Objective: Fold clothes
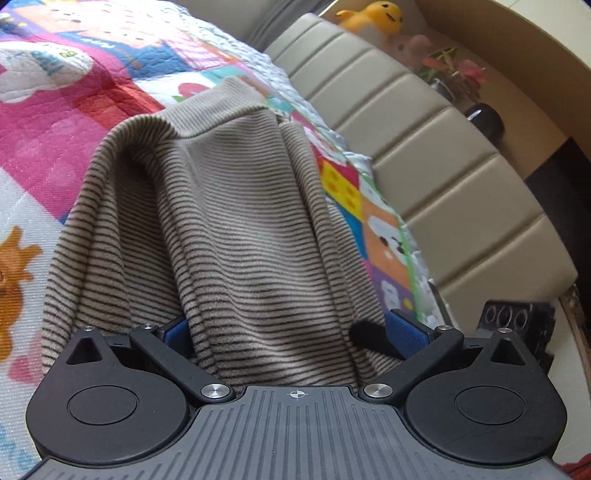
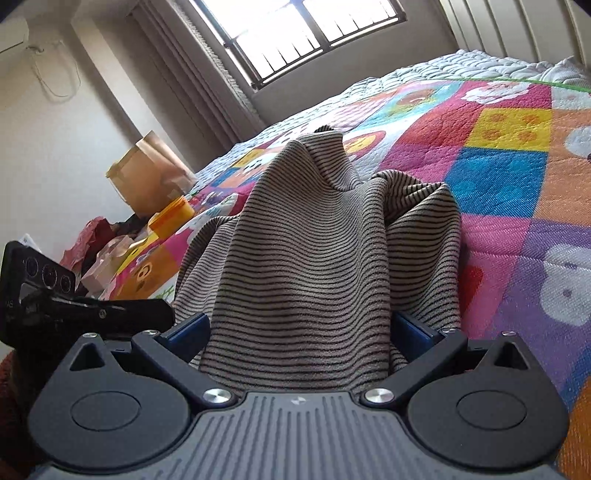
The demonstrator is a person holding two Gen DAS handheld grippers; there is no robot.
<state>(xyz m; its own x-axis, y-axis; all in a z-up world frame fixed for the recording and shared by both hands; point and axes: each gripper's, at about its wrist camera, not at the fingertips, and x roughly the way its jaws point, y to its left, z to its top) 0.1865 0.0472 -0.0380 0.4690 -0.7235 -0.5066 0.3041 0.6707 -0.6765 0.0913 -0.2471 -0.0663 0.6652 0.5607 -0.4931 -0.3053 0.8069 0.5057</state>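
A beige garment with thin dark stripes (image 1: pixel 236 221) lies bunched on the colourful quilt (image 1: pixel 55 129). In the left wrist view it drapes over my left gripper (image 1: pixel 291 332) and hides the fingertips; only the blue pads (image 1: pixel 406 328) show, wide apart, so whether cloth is pinched cannot be told. In the right wrist view the same garment (image 2: pixel 306 251) covers my right gripper (image 2: pixel 299 328), blue pads (image 2: pixel 188 328) apart at both sides. The other gripper's body (image 2: pixel 44 288) shows at the left.
The quilt (image 2: pixel 517 177) covers a bed. A padded beige headboard (image 1: pixel 424 147) runs along the right, with a yellow plush toy (image 1: pixel 373 16) and a plant behind. A paper bag (image 2: pixel 147 170), a yellow box and clutter sit beside the bed under a window (image 2: pixel 303 33).
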